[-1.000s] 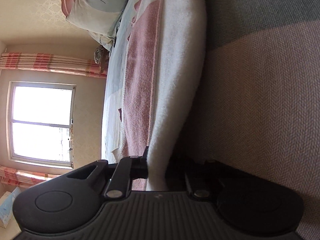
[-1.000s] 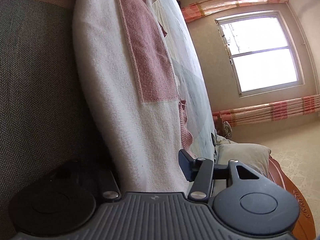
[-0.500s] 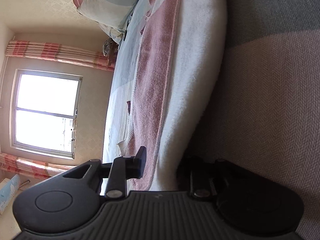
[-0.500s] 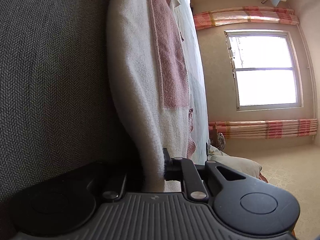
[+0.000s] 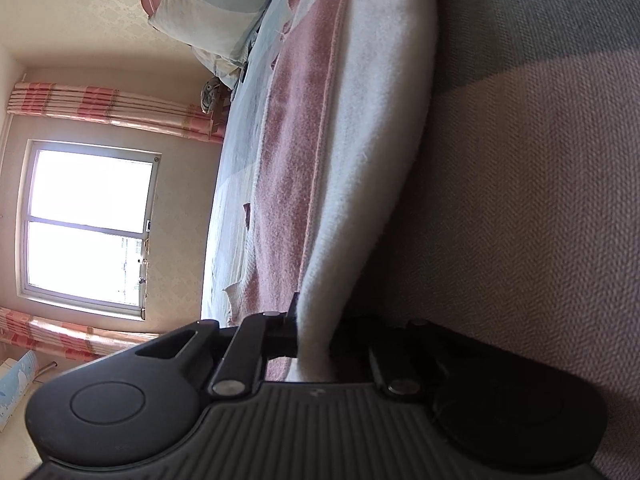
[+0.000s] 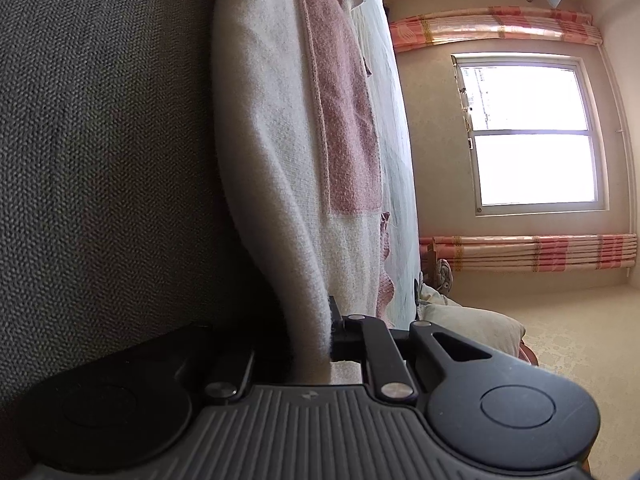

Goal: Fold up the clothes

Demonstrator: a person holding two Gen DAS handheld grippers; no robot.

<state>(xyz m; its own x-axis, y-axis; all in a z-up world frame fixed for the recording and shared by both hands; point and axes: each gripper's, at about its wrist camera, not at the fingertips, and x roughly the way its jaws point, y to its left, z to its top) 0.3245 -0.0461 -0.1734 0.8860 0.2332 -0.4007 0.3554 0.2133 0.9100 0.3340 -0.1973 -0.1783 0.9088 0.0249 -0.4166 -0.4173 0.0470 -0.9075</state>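
Observation:
A white knit garment with pink panels (image 5: 360, 128) lies on a grey and brown woven surface (image 5: 540, 200). My left gripper (image 5: 316, 336) is shut on the garment's white edge, which runs up between the fingers. In the right wrist view the same white and pink garment (image 6: 280, 140) lies on the grey surface (image 6: 100, 140). My right gripper (image 6: 312, 340) is shut on its white edge. Both views are rolled sideways.
A pale blue bed sheet (image 5: 236, 168) lies beyond the garment. Pillows (image 5: 216, 4) sit at the bed's head by a wooden headboard. A bright window (image 6: 528, 132) with pink striped curtains (image 6: 532, 252) is on the far wall.
My left gripper was open half a second ago and has shut on the white edge again. My right gripper has stayed shut on the edge since half a second ago.

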